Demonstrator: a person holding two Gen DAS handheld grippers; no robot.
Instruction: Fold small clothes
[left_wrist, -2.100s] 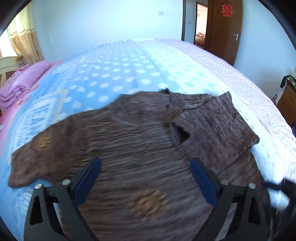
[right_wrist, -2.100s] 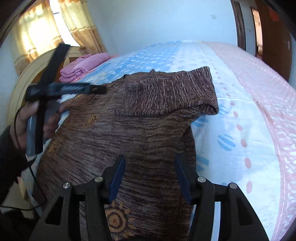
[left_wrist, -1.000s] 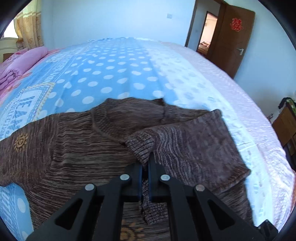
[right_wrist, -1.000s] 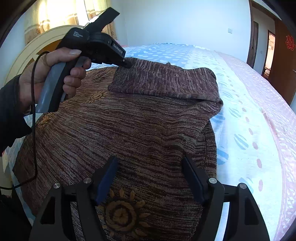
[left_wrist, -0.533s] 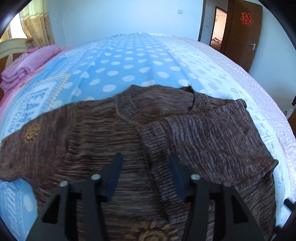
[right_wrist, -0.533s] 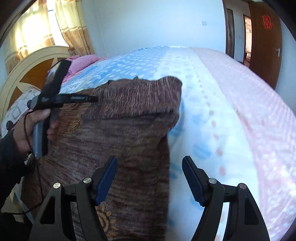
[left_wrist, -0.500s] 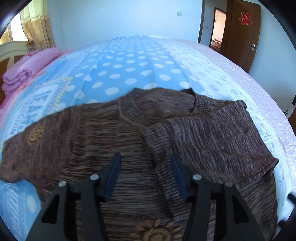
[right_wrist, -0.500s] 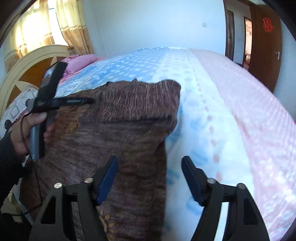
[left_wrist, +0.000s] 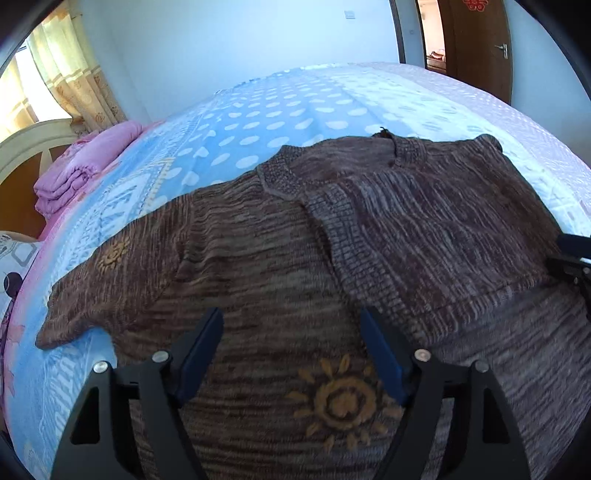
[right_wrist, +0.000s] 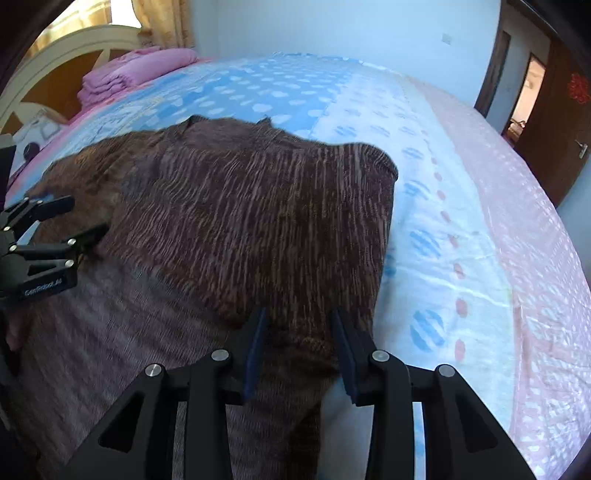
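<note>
A brown sweater (left_wrist: 258, 258) lies flat on the bed (left_wrist: 277, 107), filling the lower half of the frame, one sleeve (left_wrist: 424, 236) folded across its chest. The left gripper (left_wrist: 291, 350), just opened, is spread above it; the right gripper (right_wrist: 299, 332), half-spread and closing, straddles the sweater's edge without pinching.

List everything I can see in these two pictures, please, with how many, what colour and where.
Sweater: one, brown with orange sun patterns, spread on the bed, one sleeve folded across its chest.
Bedspread: one, blue with white dots, white and pink bands, covering the bed.
Folded blankets: one stack, pink, by the headboard.
Headboard: one, cream and wood, at the bed's end.
Curtain: one, yellowish, at the window.
Door: one, dark wood with a red ornament, standing open.
Left gripper: black with blue pads, open above the sweater, jaws just widened.
Right gripper: black with blue pads, jaws narrowing over the sweater's edge.
</note>
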